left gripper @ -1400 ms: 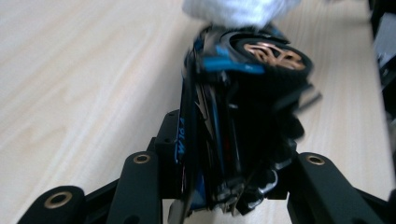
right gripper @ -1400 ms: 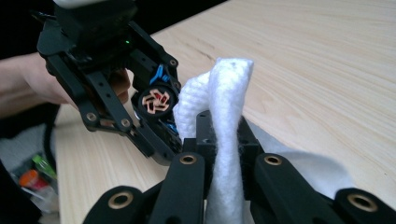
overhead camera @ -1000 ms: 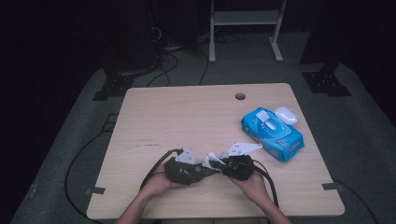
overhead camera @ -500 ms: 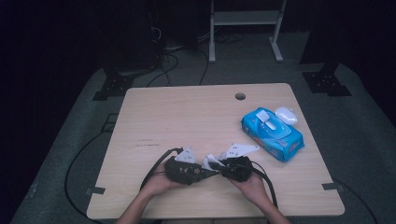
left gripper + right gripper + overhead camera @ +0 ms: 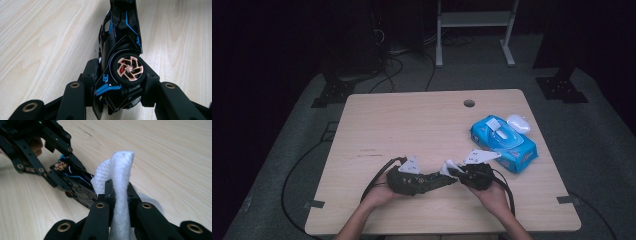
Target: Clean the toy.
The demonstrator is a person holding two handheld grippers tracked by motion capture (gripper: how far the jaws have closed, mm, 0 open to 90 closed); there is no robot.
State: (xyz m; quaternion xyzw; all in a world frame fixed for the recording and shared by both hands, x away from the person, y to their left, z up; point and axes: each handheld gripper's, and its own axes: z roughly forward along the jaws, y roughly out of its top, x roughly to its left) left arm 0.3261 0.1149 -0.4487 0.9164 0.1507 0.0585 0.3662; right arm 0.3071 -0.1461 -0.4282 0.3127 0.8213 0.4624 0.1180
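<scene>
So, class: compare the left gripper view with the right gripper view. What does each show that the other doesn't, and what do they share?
Left gripper view: a copper-spoked wheel with a red brake behind it, close up, and the left gripper closed on the black-and-blue toy car at that end.

Right gripper view: a white wipe pinched upright in the right gripper, its folded top close beside the car's body.

Shared: the toy car, the left gripper holding it, and the pale wooden table.
</scene>
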